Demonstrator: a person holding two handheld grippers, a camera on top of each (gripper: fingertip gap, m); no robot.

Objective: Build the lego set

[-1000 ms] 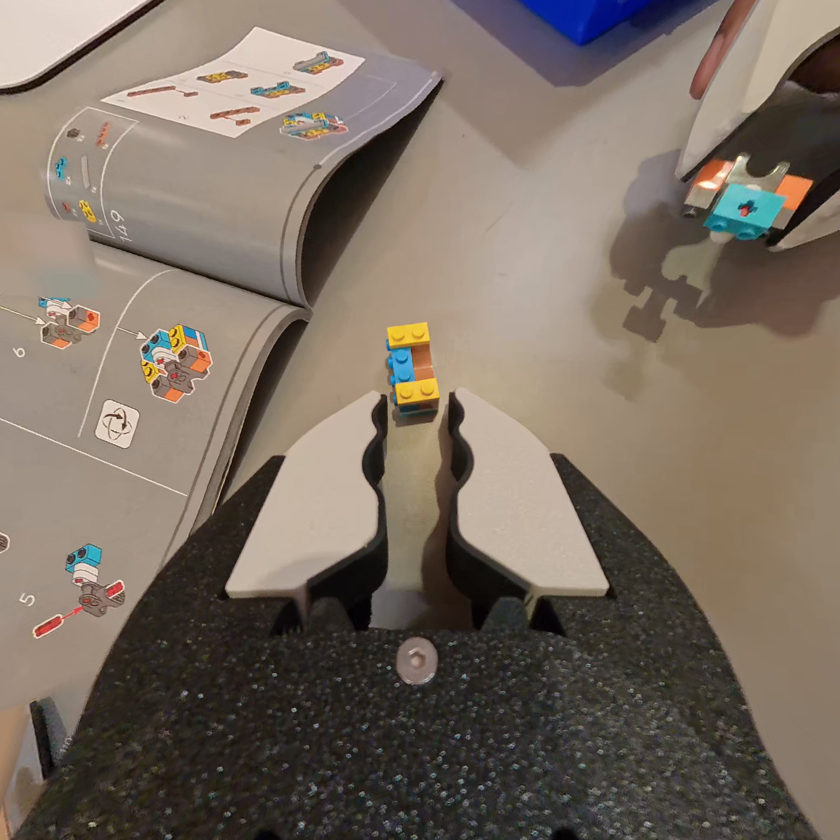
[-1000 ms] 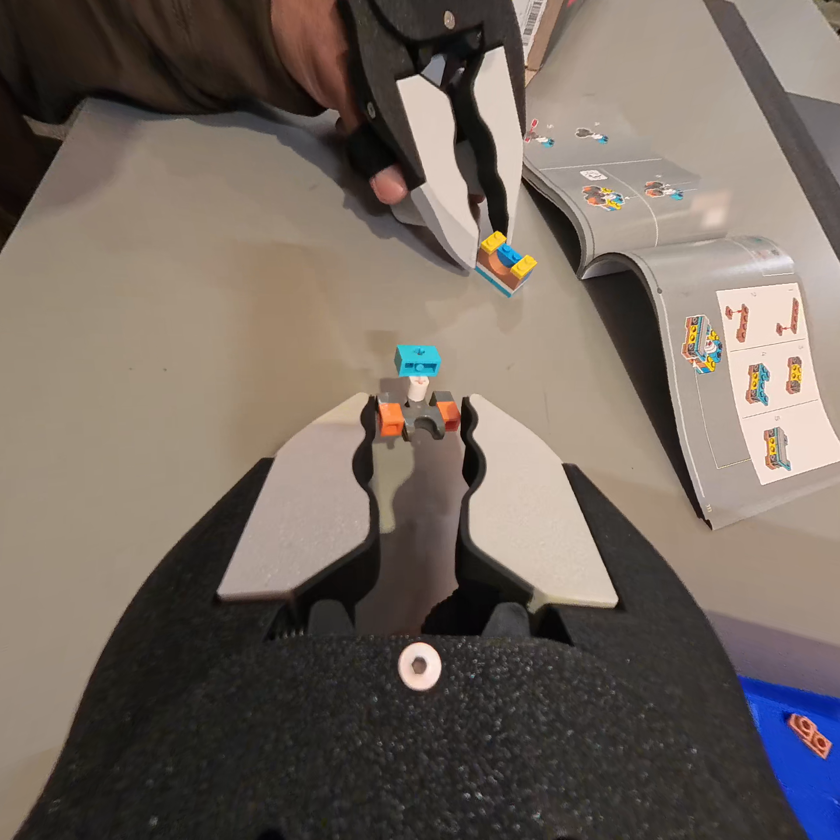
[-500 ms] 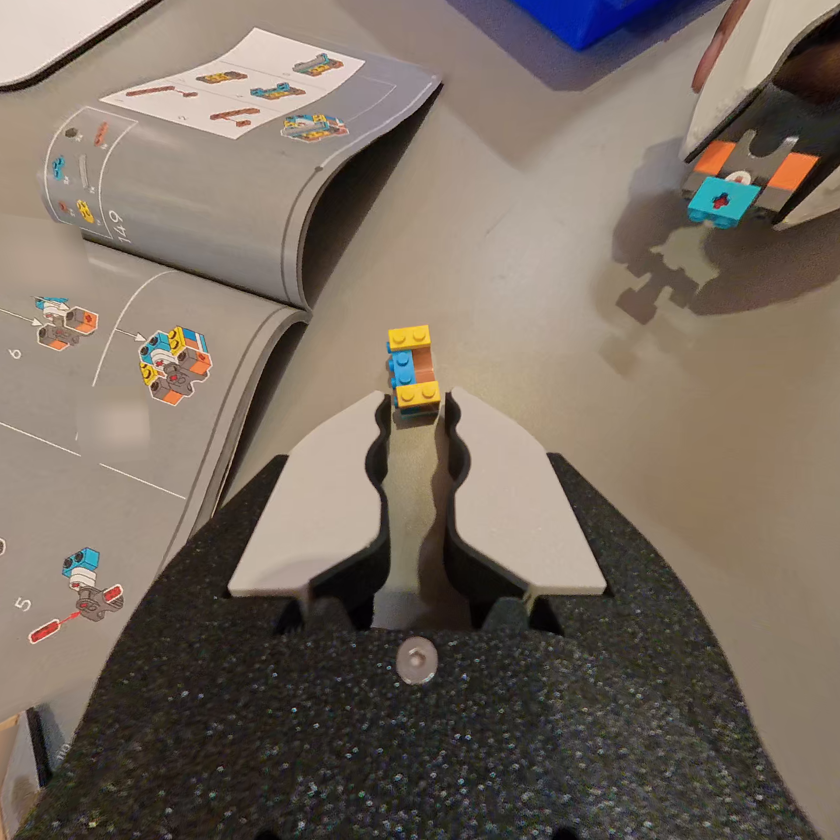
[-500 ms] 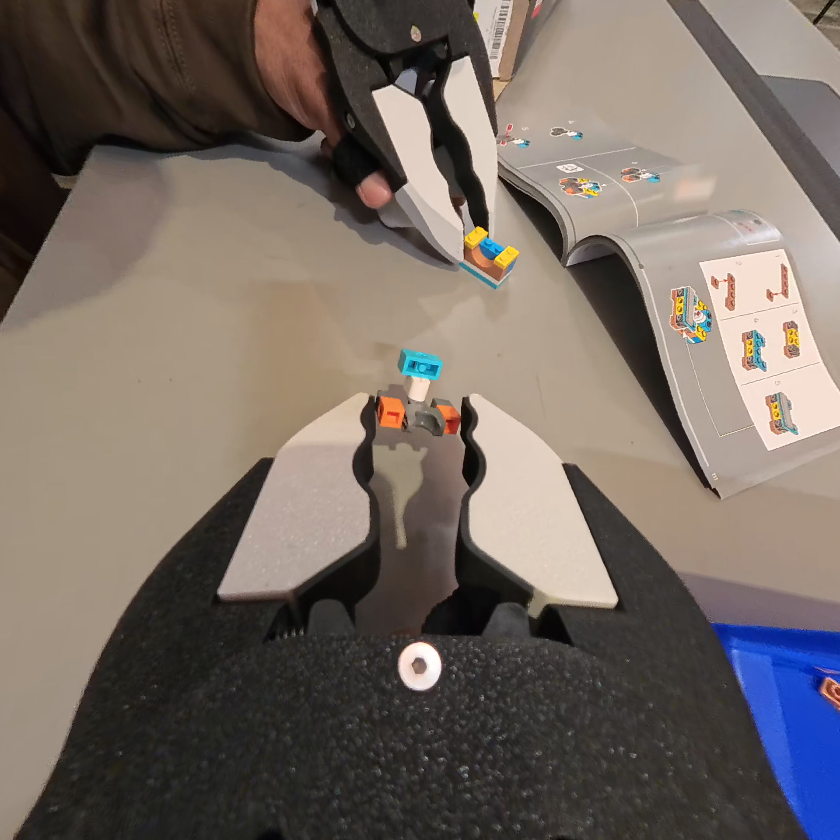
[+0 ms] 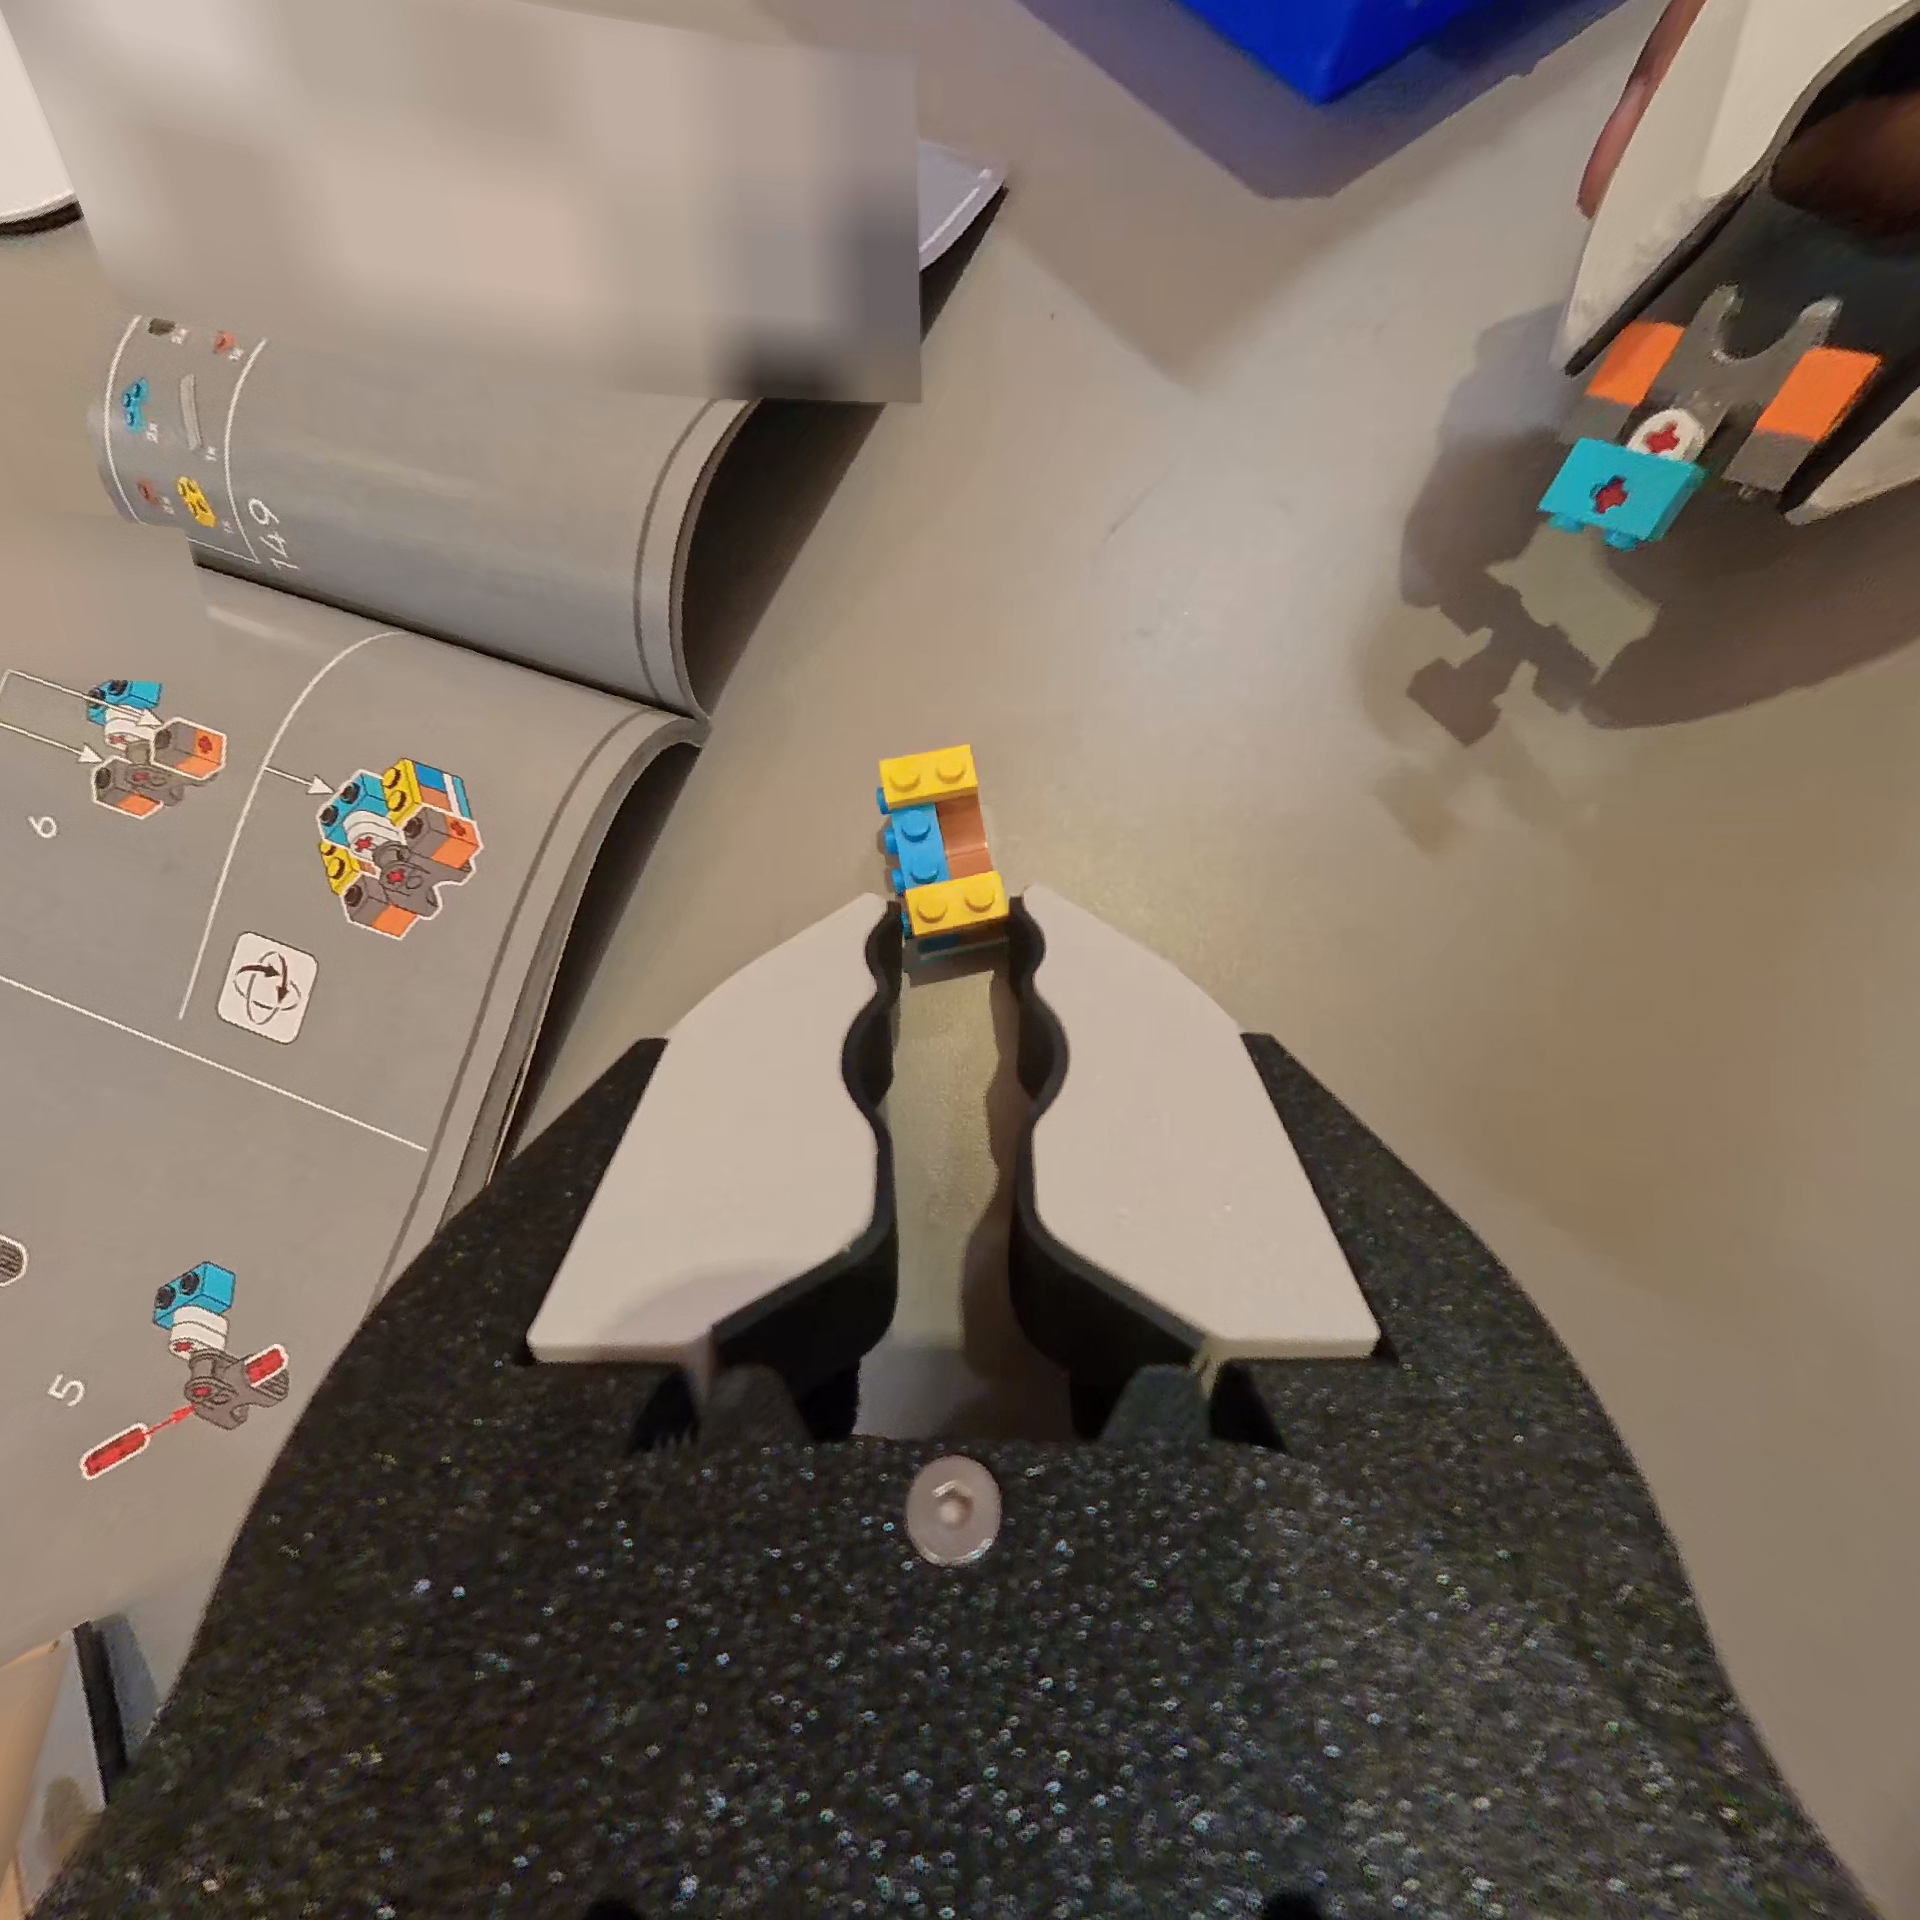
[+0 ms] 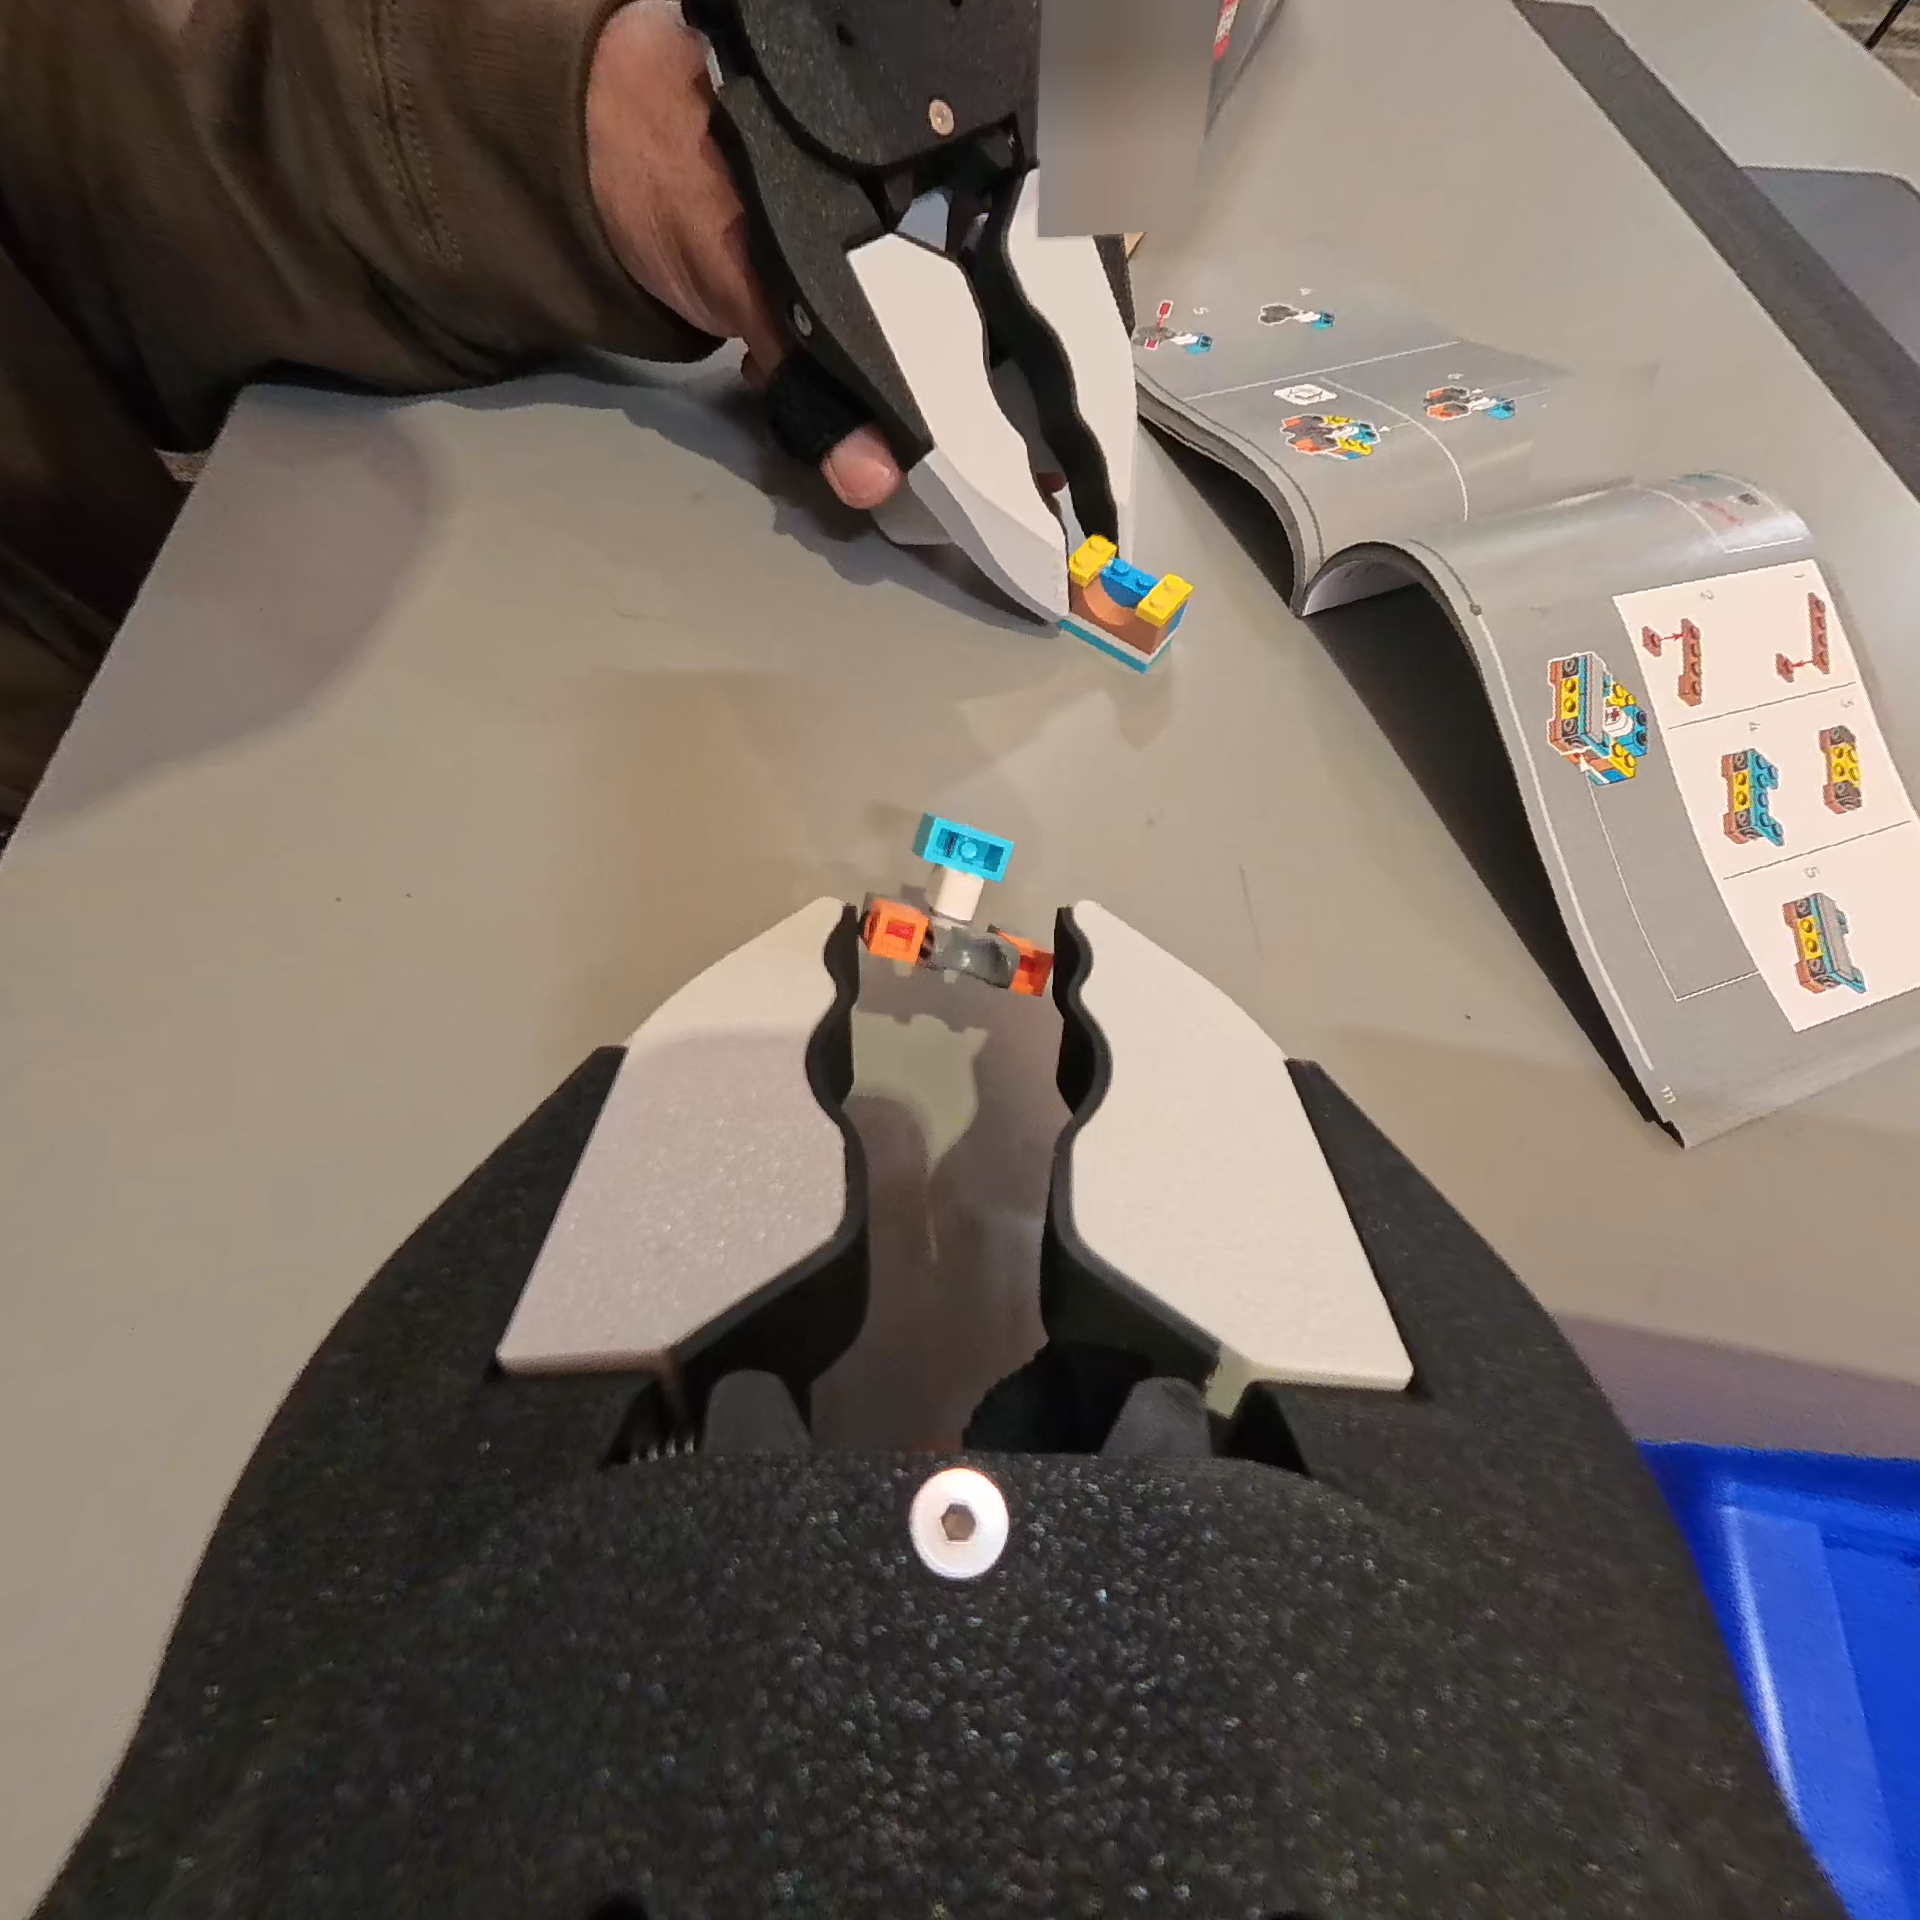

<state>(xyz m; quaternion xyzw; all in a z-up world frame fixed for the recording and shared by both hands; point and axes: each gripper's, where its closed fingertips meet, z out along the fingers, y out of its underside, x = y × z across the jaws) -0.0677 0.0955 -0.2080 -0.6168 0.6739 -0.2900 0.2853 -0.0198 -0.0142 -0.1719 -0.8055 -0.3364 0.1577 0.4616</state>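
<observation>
Left wrist view: the left gripper (image 5: 951, 914) is closed on the yellow-blue-brown block (image 5: 940, 842), which rests on the grey surface (image 5: 1351, 1039); an open instruction booklet (image 5: 312, 935) is seen at left.
Right wrist view: the right gripper (image 6: 951, 940) is clamped on the orange-grey piece (image 6: 951, 945), which is topped by a white peg and a turquoise brick (image 6: 964, 847) and held above the surface; a blue bin (image 6: 1808, 1621) is seen at lower right.

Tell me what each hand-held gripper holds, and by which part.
Left hand-held gripper: yellow-and-blue brick stack, pinched at its near end. Right hand-held gripper: grey-and-orange piece, clamped by its orange ends.
</observation>
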